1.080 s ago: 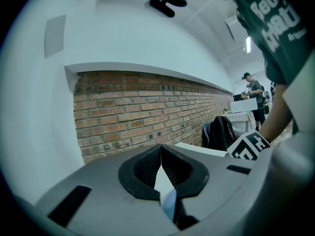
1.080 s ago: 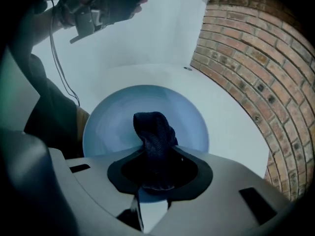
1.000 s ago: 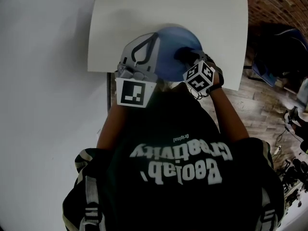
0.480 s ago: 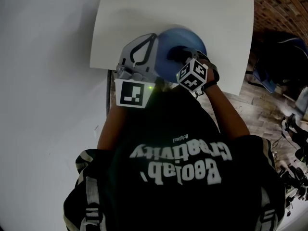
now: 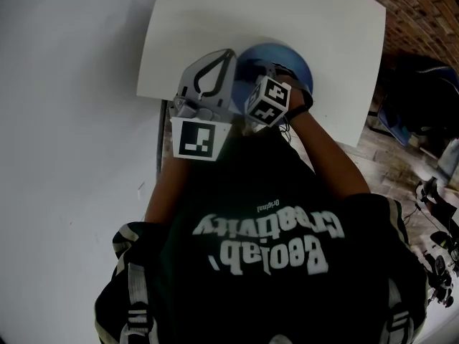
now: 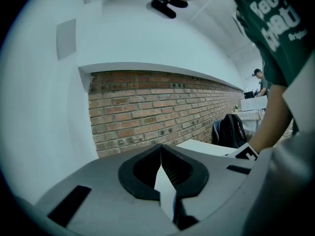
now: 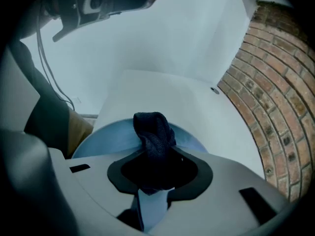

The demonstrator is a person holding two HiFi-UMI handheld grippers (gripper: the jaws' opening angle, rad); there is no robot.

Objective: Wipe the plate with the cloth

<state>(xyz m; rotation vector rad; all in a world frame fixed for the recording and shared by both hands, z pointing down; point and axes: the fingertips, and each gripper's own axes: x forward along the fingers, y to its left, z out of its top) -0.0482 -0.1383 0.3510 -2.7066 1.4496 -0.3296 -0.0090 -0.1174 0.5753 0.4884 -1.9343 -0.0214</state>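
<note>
Right tongs [image 7: 157,163] clamped on cloth [image 7: 153,129]; wad sticks out past tips, apparently touching plate [image 7: 106,139]. Grip suits rubbing.

Left tongs [image 6: 161,154] together, nothing between them. Parked at plate's left rim, aimed at brick wall [image 6: 162,107]. Probably steadying; contact unclear.

Plate pale blue, round, on white table [image 5: 308,20], near its front edge. Cloth dark navy, coarse-woven, bunched.

Lab-like workroom: brick wall [image 6: 162,107], white table [image 5: 215,34], backpack [image 6: 230,129], wood floor [image 5: 380,163].

Apparently dark-green T-shirt [image 5: 272,192], white lettering; grey left gripper [image 6: 161,147].
</note>
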